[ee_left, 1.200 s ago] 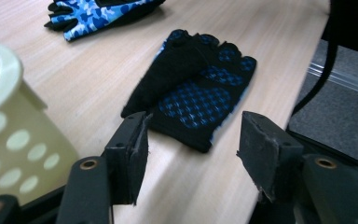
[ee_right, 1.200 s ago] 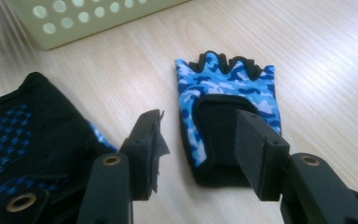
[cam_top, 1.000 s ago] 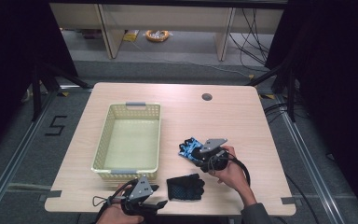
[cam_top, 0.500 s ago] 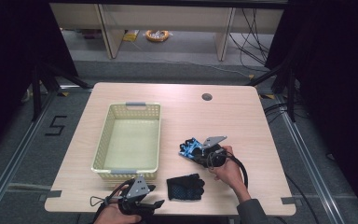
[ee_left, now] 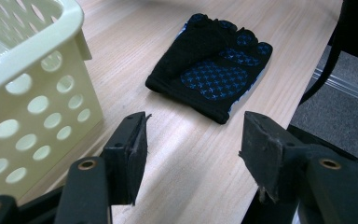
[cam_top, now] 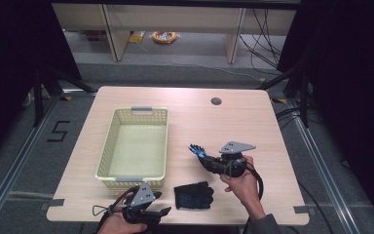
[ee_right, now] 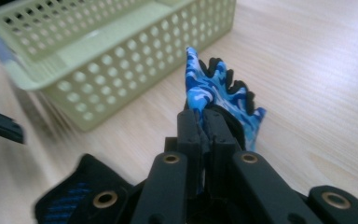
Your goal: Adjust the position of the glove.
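Blue camouflage glove (ee_right: 214, 91) is pinched in the closed right gripper (ee_right: 205, 126), a carry to the basket (cam_top: 136, 146) is needed next, while the left gripper (ee_left: 191, 149) is held open, empty.

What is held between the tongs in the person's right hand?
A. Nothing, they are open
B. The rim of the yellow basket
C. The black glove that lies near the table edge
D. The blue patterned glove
D: in the right gripper view the right tongs are shut on the blue patterned glove, while the black glove lies flat on the table and the basket stands apart.
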The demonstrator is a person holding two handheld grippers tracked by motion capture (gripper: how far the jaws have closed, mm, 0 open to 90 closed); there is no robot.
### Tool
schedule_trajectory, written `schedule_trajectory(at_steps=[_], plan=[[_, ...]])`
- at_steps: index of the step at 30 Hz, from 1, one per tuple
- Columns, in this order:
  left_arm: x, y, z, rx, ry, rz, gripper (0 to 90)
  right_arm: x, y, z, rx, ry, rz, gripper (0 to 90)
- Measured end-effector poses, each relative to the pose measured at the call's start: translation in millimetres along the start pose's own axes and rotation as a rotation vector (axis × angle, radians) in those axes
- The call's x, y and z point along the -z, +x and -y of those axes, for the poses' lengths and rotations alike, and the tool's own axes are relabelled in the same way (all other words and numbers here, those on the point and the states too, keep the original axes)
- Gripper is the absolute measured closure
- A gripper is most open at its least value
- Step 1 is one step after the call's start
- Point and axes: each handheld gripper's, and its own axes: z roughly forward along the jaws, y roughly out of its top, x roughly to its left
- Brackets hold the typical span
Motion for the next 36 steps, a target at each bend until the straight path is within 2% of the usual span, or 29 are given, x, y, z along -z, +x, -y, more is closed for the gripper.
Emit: schedule_trajectory(at_steps=[3,4,5,6,7,8,9,11,12,14,15,16,17,18,19,20,21,22,23,26,27,28,29,30,32,33,34,35,36], plan=[[1.5,0.4,-0.3,0.002,0.012,0.0,40.1,14.8,14.5,3.7,-0.043,-0.044,-0.013,87.1],[0.7,-1.2,-0.2,0.028,-0.005,-0.006,39.9,17.1,16.2,5.4,-0.027,-0.061,-0.011,87.1],[2.2,0.0,-0.8,0.005,0.01,-0.017,39.6,20.7,22.6,8.6,-0.052,-0.062,-0.015,87.1],[2.0,-1.3,-1.0,0.021,-0.006,-0.005,39.1,24.1,26.6,12.3,-0.036,-0.074,-0.022,87.1],[1.9,-1.6,-1.0,0.028,-0.009,-0.016,38.6,26.9,31.5,14.5,-0.054,-0.069,-0.018,87.1],[2.2,-1.3,-1.4,0.026,-0.005,-0.016,37.3,29.1,34.6,18.0,-0.044,-0.082,-0.026,87.0],[2.3,-0.7,-1.8,0.017,-0.005,-0.015,36.1,32.4,41.2,21.0,-0.083,-0.072,-0.025,87.0],[2.7,-1.1,-2.2,0.025,-0.003,-0.015,35.4,33.8,43.1,23.0,-0.069,-0.068,-0.019,87.0],[4.1,0.3,-2.9,0.008,0.011,-0.009,34.0,33.9,48.1,29.0,-0.057,-0.075,-0.027,87.0],[2.5,-2.0,-2.8,0.034,-0.019,-0.012,32.7,34.5,55.9,33.4,-0.092,-0.073,-0.024,87.0],[2.8,-2.3,-3.0,0.036,-0.017,-0.015,32.2,33.9,53.7,34.1,-0.038,-0.069,-0.006,87.0],[2.6,-2.4,-3.0,0.039,-0.02,-0.012,32.1,33.5,56.3,36.0,-0.067,-0.072,-0.022,87.0],[4.6,-0.8,-3.3,0.011,0.009,-0.019,32.0,33.2,57.7,37.5,-0.068,-0.073,-0.013,87.0],[3.2,-3.0,-2.8,0.048,-0.001,-0.017,31.9,31.9,59.9,38.8,-0.073,-0.069,-0.015,86.9],[4.2,-2.7,-3.3,0.031,0.003,-0.01,31.9,29.4,59.5,39.8,-0.061,-0.066,-0.03,86.9],[3.2,-4.3,-3.4,0.045,-0.012,-0.001,31.9,29.0,64.7,41.0,-0.104,-0.055,-0.021,86.9],[2.7,-5.3,-3.1,0.06,-0.007,0.009,31.9,26.5,64.4,41.5,-0.076,-0.053,-0.018,86.9],[3.0,-6.2,-3.5,0.057,-0.01,0.011,31.9,24.3,67.2,41.9,-0.083,-0.045,-0.023,86.9],[4.1,-5.1,-3.7,0.025,0.008,0.009,31.9,21.5,70.0,42.0,-0.084,-0.04,-0.025,86.7],[1.7,-8.9,-3.1,0.031,-0.004,0.004,32.1,11.0,79.7,42.5,-0.073,-0.016,-0.019,86.1],[1.1,-10.7,-3.2,0.036,-0.016,0.009,32.2,8.0,84.8,43.2,-0.093,0.009,-0.018,85.9],[1.4,-11.3,-2.8,0.032,-0.003,0.016,32.2,3.1,84.6,44.2,-0.071,0.013,-0.032,85.6],[0.6,-12.1,-2.8,0.03,-0.012,0.017,32.2,-0.6,86.3,45.6,-0.071,0.025,-0.028,85.2],[1.0,-12.2,-2.2,0.026,0.009,0.01,32.2,-3.8,89.5,47.3,-0.1,0.034,-0.046,84.8],[-1.6,-13.9,-1.5,0.03,-0.016,0.021,32.2,-7.7,89.9,49.3,-0.082,0.048,-0.049,83.7],[-2.3,-15.6,-0.8,0.052,-0.013,0.019,32.2,-10.0,90.6,50.4,-0.077,0.046,-0.056,82.9],[-2.1,-14.5,-0.7,0.035,0.007,0.028,32.2,-11.5,91.5,51.0,-0.084,0.05,-0.07,82.1],[-1.3,-13.1,-0.8,-0.006,0.022,0.018,32.2,-12.6,92.8,51.5,-0.088,0.06,-0.068,81.2],[-3.1,-16.6,0.2,0.043,0.003,0.022,32.2,-14.1,93.2,52.0,-0.087,0.06,-0.076,80.3]])
